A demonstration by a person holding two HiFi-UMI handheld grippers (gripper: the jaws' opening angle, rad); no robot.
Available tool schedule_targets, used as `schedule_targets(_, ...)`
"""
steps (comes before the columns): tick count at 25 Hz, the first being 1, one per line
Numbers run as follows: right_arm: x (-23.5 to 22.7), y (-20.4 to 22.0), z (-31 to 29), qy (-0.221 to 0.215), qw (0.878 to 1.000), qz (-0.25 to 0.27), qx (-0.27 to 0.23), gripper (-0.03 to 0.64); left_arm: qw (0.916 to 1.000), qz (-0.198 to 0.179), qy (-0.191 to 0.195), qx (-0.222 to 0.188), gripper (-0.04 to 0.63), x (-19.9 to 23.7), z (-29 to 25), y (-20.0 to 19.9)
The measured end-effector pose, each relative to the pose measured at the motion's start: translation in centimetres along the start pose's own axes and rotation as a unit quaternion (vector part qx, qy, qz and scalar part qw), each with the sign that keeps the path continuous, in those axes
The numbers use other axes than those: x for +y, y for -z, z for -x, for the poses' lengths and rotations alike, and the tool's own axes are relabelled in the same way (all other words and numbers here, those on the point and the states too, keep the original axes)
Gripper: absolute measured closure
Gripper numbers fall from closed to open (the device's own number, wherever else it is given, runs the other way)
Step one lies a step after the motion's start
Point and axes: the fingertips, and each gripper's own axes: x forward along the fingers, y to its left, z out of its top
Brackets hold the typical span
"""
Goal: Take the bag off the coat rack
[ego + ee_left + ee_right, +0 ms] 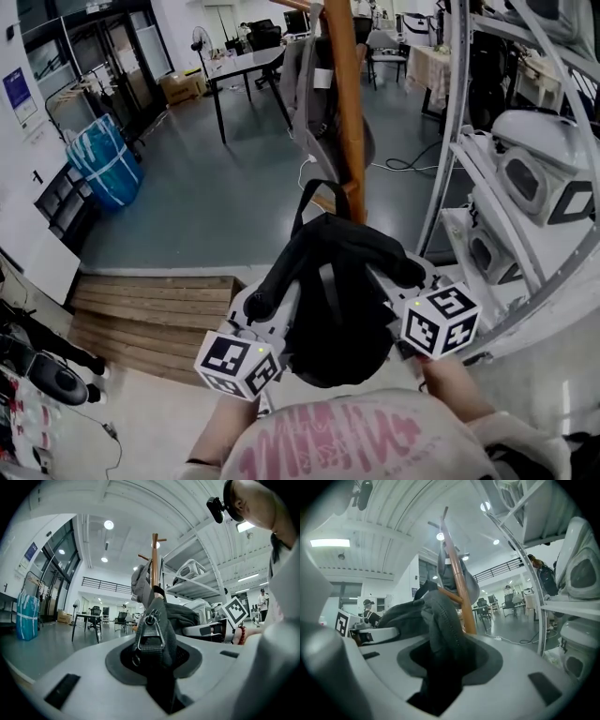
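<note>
Looks well under way but not surely finished: holding the black backpack (pixel 337 314) up between both tools, low in front of the person's chest and just beside the pole of the wooden coat rack (pixel 345 103), clear of the floor. Pinching a webbing strap (pixel 161 616) of the backpack, metal buckle (pixel 150 632) and all, in the left claw (pixel 152 651); pinching a fold of its dark cloth in the right claw (pixel 440 644). Cannot tell whether to count the top carry loop (pixel 302 202) as free of the low peg (pixel 333 201) right beside it; probably left to do: drawing the backpack clear of that peg and away from the rack. Counting: one black backpack in hand, one grey bag (pixel 309 89) hanging higher on the rack, one coat rack, two claws, two marker cubes (pixel 236 364)
</note>
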Motion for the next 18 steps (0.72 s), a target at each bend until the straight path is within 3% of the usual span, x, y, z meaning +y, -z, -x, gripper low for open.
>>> schedule_targets(12, 4.1, -1.8, 2.9, 0.006, 0.999, 0.03, -0.014, 0.463, 0.9994, -0.009, 0.003, -0.032, 0.509, -1.3, 4.2, -2.7)
schedule_targets(18, 6.9, -0.8, 4.6, -0.002, 1.0, 0.03, -0.001, 0.468, 0.9994, 0.016, -0.019, -0.025, 0.509, -2.2, 7.4, -2.3)
